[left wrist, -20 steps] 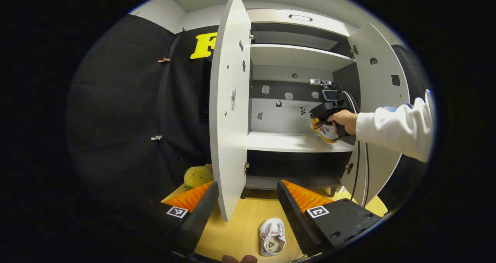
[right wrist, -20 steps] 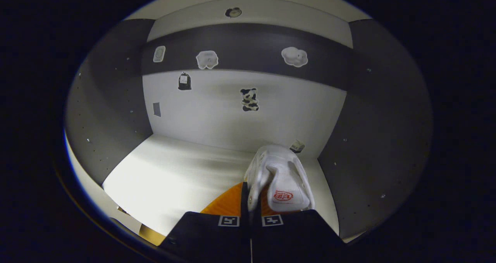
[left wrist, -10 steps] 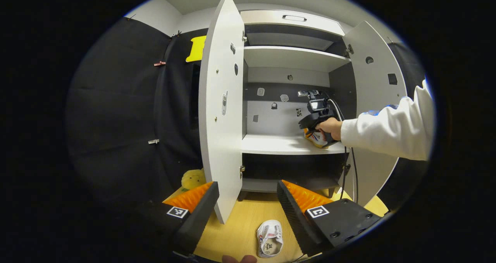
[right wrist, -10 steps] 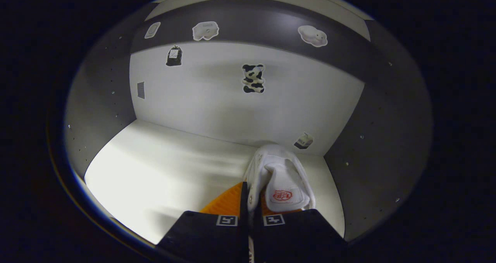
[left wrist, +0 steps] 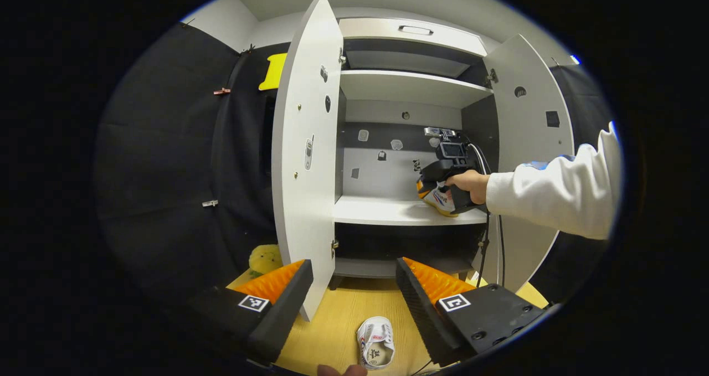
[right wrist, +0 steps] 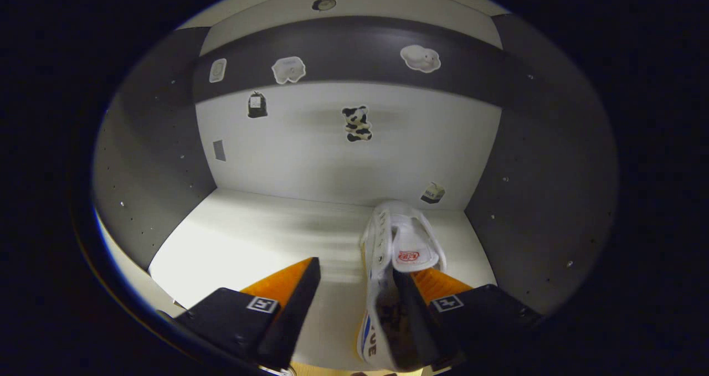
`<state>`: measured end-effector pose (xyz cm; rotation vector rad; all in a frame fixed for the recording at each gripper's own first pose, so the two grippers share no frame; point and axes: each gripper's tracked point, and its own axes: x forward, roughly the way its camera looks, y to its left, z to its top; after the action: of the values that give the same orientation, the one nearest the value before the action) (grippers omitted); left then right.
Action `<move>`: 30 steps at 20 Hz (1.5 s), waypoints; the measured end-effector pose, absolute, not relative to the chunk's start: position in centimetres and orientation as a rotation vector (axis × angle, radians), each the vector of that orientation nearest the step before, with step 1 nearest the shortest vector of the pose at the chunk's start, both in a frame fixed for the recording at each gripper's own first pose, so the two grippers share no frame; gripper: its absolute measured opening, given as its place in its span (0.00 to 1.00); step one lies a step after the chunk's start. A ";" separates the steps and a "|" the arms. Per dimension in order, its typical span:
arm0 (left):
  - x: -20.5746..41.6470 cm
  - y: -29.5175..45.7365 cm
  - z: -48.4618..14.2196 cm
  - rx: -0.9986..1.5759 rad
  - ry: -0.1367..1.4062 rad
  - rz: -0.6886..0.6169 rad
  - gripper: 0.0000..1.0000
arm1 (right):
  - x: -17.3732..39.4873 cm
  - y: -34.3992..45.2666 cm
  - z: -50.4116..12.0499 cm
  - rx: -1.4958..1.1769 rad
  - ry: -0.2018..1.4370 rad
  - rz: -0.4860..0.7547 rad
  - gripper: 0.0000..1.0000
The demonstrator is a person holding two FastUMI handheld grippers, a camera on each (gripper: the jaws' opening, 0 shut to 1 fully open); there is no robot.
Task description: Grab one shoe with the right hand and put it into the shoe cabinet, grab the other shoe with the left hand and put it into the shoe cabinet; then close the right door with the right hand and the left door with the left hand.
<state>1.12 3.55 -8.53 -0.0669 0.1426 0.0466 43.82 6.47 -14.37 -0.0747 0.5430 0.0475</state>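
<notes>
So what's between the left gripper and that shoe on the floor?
Nothing: in the left gripper view, bare wooden floor separates the open left gripper from the white shoe.

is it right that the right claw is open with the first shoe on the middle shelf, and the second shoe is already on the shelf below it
Not quite. The right claw is open and the first shoe is on the middle shelf, but the left gripper view shows the second shoe lying on the wooden floor in front of the cabinet, between the left claw's fingers.

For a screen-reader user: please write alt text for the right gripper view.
The right gripper is open inside the cabinet, a white shoe resting on the pale shelf against its right finger. Small stickers dot the back wall.
</notes>
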 end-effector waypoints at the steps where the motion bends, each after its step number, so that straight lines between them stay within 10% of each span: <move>1: 0.9 3.4 -8.4 -0.070 0.140 0.041 0.95 | 43.3 6.5 -13.9 -0.083 0.527 0.043 0.92; 21: 0.1 3.5 -9.9 -0.075 0.056 0.006 0.95 | 12.4 4.5 -1.0 0.066 0.066 0.107 0.98; 30: -1.1 0.4 -25.7 0.004 0.323 -0.125 0.95 | 5.0 0.0 -0.1 0.019 0.000 0.082 0.98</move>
<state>-1.13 0.43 -25.70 0.0037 0.3230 -0.1247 4.99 -0.03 -0.12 0.0194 0.0000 0.0818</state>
